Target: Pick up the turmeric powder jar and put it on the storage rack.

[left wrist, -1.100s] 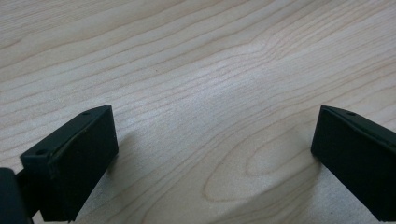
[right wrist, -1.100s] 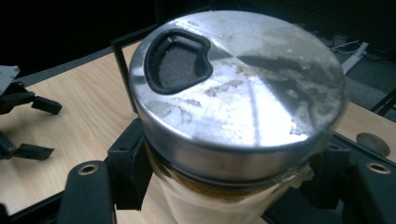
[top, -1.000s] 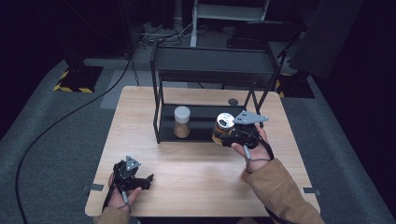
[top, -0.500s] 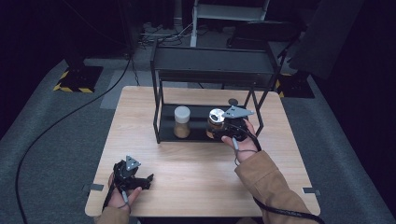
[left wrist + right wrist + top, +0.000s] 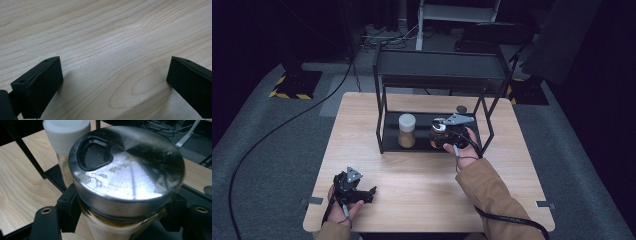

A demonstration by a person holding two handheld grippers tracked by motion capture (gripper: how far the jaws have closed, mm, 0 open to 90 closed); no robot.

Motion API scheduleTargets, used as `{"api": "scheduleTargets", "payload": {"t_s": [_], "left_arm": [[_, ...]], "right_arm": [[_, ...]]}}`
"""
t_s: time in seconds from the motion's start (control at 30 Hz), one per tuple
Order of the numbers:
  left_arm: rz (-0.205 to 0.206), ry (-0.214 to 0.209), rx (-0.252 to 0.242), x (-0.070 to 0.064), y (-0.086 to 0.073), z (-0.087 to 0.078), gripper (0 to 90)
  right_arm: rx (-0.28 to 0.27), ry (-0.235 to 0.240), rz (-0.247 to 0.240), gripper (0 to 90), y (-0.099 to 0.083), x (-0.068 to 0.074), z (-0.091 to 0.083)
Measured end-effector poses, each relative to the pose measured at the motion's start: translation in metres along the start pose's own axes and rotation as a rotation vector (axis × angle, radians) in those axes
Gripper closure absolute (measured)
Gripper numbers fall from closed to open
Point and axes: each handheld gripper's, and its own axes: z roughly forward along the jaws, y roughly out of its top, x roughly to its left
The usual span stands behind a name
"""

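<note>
Pale wood grain covers the table (image 5: 422, 175), which stands on grey carpet in a dark room. At its near left corner the left gripper (image 5: 371, 190) lies low over the boards in the person's hand; the left gripper view shows its two black jaws spread wide with nothing but bare wood (image 5: 112, 50) between them, a detail too small to make out from above. Farther in and to the right, the right gripper (image 5: 439, 141) reaches into the lower shelf of a black wire rack (image 5: 437, 70) standing at the far middle of the table. Its jaws are clamped on a jar with a metal lid (image 5: 127, 177), held at the shelf's right part. From above the jar is mostly covered by the gripper's grey plate; the right gripper view reveals the lid's smeared silver top, a dark pouring opening and yellowish powder beneath. Just to its left stands a white-capped jar (image 5: 406, 131), upright on the same shelf.
</note>
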Motion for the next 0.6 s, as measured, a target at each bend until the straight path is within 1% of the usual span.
{"api": "scheduleTargets", "payload": {"t_s": [0.17,0.33,0.6], "left_arm": [[0.0,0.0,0.0,0.0,0.0,0.0,0.3],[0.0,-0.001,-0.001,0.0,0.0,0.0,0.3],[0.0,0.0,0.0,0.0,0.0,0.0,0.3]], "right_arm": [[0.024,-0.002,0.0,31.6,-0.002,-0.001,0.012],[0.038,-0.004,0.024,31.6,-0.005,-0.001,0.023],[0.04,-0.011,0.038,31.6,-0.009,-0.001,0.037]]}}
